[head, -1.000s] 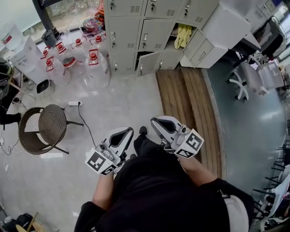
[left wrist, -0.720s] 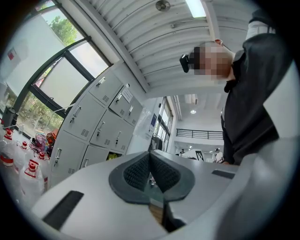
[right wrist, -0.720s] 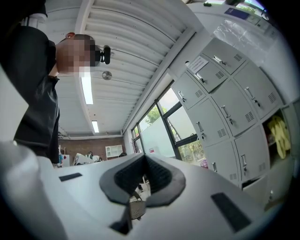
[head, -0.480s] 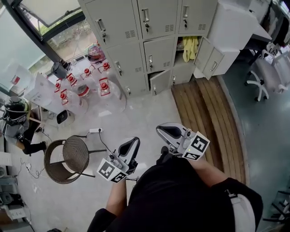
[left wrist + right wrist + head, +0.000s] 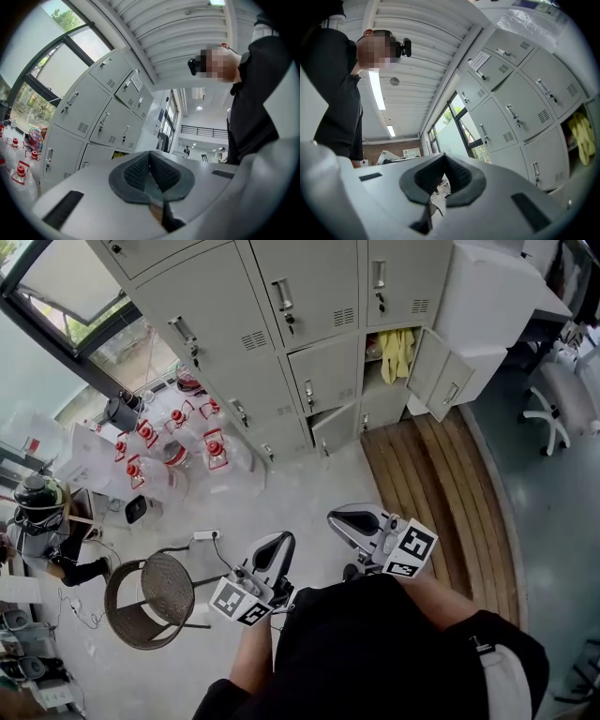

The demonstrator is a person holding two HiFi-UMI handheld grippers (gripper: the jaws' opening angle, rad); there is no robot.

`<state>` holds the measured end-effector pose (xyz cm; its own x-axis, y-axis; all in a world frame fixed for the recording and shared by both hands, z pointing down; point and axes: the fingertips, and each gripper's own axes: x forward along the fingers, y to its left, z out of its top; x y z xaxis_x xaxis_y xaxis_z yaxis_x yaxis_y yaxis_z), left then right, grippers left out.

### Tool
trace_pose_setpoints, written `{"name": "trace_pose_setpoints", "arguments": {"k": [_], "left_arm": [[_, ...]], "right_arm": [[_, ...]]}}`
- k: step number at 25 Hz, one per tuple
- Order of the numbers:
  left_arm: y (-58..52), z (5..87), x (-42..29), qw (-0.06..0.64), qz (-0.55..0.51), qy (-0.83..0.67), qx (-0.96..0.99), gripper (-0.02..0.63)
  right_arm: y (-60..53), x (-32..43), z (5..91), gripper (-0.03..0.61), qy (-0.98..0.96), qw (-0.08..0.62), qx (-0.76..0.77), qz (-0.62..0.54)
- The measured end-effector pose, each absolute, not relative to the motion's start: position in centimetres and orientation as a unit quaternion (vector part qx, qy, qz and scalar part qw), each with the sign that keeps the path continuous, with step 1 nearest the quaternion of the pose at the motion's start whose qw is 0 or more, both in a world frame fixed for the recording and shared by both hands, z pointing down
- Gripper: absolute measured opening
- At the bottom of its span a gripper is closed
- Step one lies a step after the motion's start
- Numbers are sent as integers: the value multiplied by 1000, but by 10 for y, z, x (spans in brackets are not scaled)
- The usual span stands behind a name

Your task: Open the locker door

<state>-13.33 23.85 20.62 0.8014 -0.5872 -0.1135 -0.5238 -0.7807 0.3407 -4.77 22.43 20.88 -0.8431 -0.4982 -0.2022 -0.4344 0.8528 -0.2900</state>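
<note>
The grey locker bank (image 5: 281, 324) fills the top of the head view, most doors closed with metal handles. One compartment stands open with a yellow cloth (image 5: 397, 345) inside, its door (image 5: 442, 373) swung right. A low door (image 5: 334, 427) hangs ajar. My left gripper (image 5: 278, 544) and right gripper (image 5: 341, 519) are held in front of the person's body, well short of the lockers, both shut and empty. In the left gripper view the shut gripper (image 5: 150, 158) points toward the lockers (image 5: 93, 117). The right gripper (image 5: 444, 158) points up past the lockers (image 5: 520, 108).
A round wicker chair (image 5: 155, 601) stands at the left. Clear water bottles with red caps (image 5: 178, 451) crowd the floor by the lockers. A wooden platform (image 5: 441, 493) lies at the right. A white cabinet (image 5: 487, 296) and an office chair (image 5: 553, 409) stand beyond it.
The head view has tilted up and come closer, so the lockers fill more of the picture. Both grippers stay shut in front of the body, sitting slightly lower in frame.
</note>
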Motion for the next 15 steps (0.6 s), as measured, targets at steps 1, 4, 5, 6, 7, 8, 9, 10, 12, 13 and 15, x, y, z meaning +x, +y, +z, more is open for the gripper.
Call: {"name": "trace_pose_setpoints", "arguments": {"k": [1, 4, 5, 6, 7, 8, 9, 10, 12, 13, 15], "left_arm": [[231, 204, -133, 151, -113, -297, 936, 17], [213, 200, -132, 158, -123, -289, 936, 16], [207, 200, -131, 160, -122, -286, 937, 16], [200, 200, -129, 160, -121, -282, 938, 17], [192, 200, -128, 159, -119, -279, 940, 17], [182, 201, -126, 158, -118, -274, 941, 16], [173, 203, -124, 157, -116, -269, 943, 15], [164, 206, -122, 157, -114, -263, 945, 17], [146, 212, -120, 157, -113, -250, 949, 17], [136, 216, -120, 159, -113, -244, 950, 17], [113, 221, -124, 170, -119, -235, 950, 16]], "right_arm": [[217, -47, 211, 11, 952, 138, -246, -120], [198, -47, 218, 11, 950, 142, -247, -129], [192, -48, 220, 11, 949, 142, -247, -132], [186, -49, 222, 11, 949, 140, -247, -135], [179, -50, 224, 11, 949, 139, -247, -137], [171, -52, 226, 11, 949, 137, -247, -139], [163, -54, 228, 11, 949, 136, -249, -140], [156, -55, 230, 11, 948, 134, -251, -140], [140, -58, 233, 11, 948, 129, -257, -138], [131, -59, 235, 11, 947, 126, -263, -137], [109, -62, 240, 11, 943, 120, -277, -141]]}}
